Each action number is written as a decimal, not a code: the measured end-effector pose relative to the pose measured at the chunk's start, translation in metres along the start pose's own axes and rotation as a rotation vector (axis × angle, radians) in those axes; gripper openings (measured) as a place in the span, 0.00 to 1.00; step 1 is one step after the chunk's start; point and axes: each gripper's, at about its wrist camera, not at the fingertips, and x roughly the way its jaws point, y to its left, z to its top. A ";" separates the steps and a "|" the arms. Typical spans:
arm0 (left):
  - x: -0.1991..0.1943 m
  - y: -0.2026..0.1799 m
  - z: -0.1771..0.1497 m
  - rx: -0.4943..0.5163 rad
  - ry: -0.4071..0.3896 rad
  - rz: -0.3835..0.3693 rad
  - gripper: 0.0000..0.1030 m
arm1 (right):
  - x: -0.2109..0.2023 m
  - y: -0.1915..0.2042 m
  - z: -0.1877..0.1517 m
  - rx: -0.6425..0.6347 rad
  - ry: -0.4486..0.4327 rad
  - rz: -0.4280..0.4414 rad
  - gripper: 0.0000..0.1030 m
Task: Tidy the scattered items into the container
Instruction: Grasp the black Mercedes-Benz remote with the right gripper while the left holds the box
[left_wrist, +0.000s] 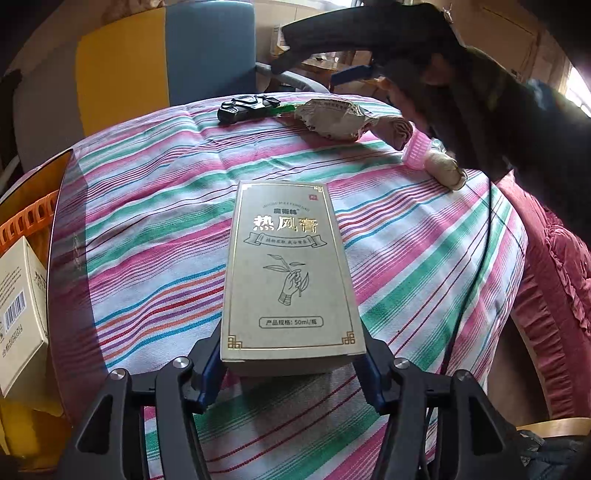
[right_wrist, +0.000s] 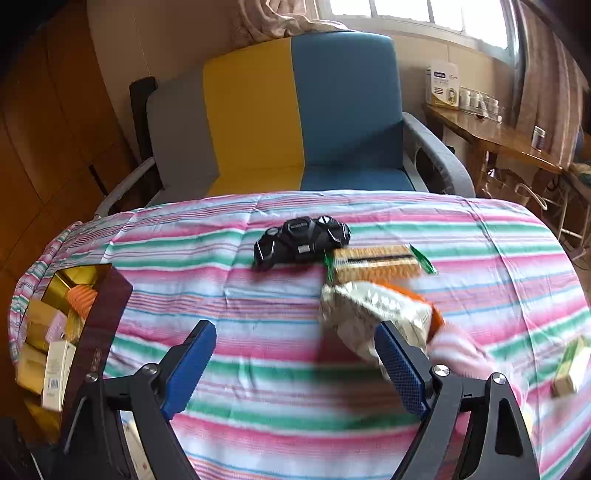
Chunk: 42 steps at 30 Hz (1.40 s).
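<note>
A: How do the left tongs (left_wrist: 291, 349) stand?

B: Slightly spread. The flat grey cardboard box with gold lettering and a line drawing of a hand holding a sprig (left_wrist: 288, 273) lies on the pink, green and white striped cloth (left_wrist: 155, 206), its near end between the two blue pads. The pads stand just beside its long sides and do not look pressed onto it.

A: And the right tongs (right_wrist: 295, 326)?

B: Spread wide, nothing between them, only cloth below. Just past their right finger lies a crumpled white-and-orange packet (right_wrist: 376, 314), blurred. Further ahead are a green-edged biscuit packet (right_wrist: 376, 262) and a black plastic game controller (right_wrist: 301, 240), touching each other.

A: Where is the container?

B: To the left of both tongs, at the cloth's edge: a dark maroon-walled box with a gold lining (right_wrist: 107, 314). Inside are pale cartons, one white with a barcode (left_wrist: 18, 314), and an orange slotted basket (left_wrist: 26, 218).

A: Anything on the other side?

B: A small green-and-yellow carton (right_wrist: 570, 365) to the right of the right tongs, well apart from the rest.
</note>
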 end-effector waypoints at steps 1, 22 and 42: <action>0.000 0.001 0.000 0.000 -0.005 -0.008 0.60 | 0.011 0.001 0.012 -0.013 0.013 -0.010 0.86; 0.000 0.014 0.001 -0.074 -0.041 -0.077 0.60 | 0.154 0.037 0.077 -0.217 0.270 -0.021 0.80; -0.017 -0.005 -0.029 -0.055 -0.001 0.034 0.64 | 0.031 0.053 -0.078 -0.334 0.359 0.095 0.81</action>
